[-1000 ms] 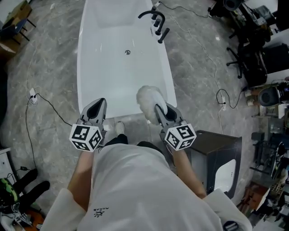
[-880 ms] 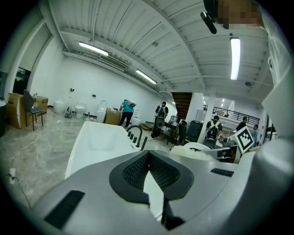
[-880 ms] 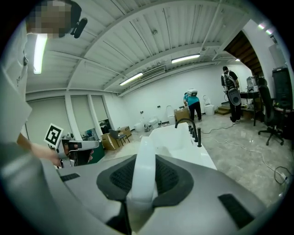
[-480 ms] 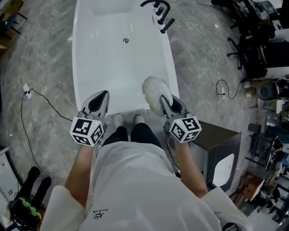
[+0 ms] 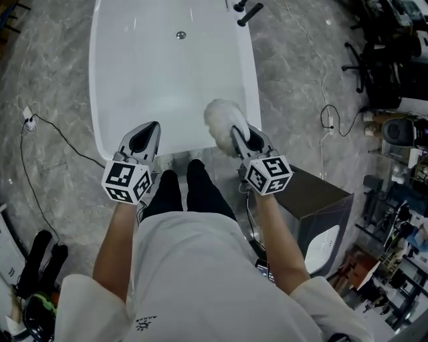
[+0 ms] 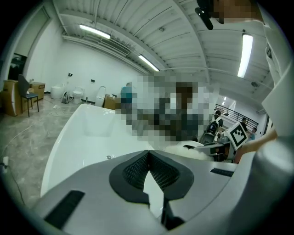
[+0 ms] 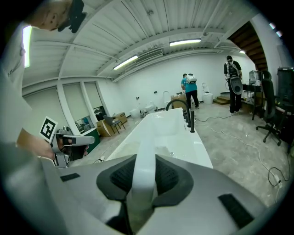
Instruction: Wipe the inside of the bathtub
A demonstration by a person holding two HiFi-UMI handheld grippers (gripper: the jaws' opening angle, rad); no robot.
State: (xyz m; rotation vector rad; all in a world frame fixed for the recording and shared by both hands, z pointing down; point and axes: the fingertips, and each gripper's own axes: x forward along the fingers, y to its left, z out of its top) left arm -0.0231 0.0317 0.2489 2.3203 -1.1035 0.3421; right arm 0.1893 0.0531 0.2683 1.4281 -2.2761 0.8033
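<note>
At the near end stands the person, both forearms held forward over the foot of the white bathtub (image 5: 167,73). The left gripper (image 5: 148,132) hovers above the near left part of the rim; its own view shows the jaws closed tip to tip with nothing between them. The right gripper (image 5: 238,137) is level with it on the other side, jaws clamped on a flat white handle (image 7: 143,170). That handle carries a fluffy white duster (image 5: 221,119), whose head sits just past the jaws, over the near right corner of the tub by the right-hand rim. Whether the fluff touches the enamel cannot be told from above.

Further on, the basin floor runs bare and evenly white to the drain (image 5: 180,35). The black faucet (image 5: 249,13) stands on the far right rim. A dark box (image 5: 314,200) stands on the marble floor to the person's right, and a cable (image 5: 53,133) trails on the left.

As a judgement, the wiping is at or near its start. The tool is gripped and placed at the near end, no streaks or wet tracks show, and the floor, both side walls and the far end around the drain seem left to do.
</note>
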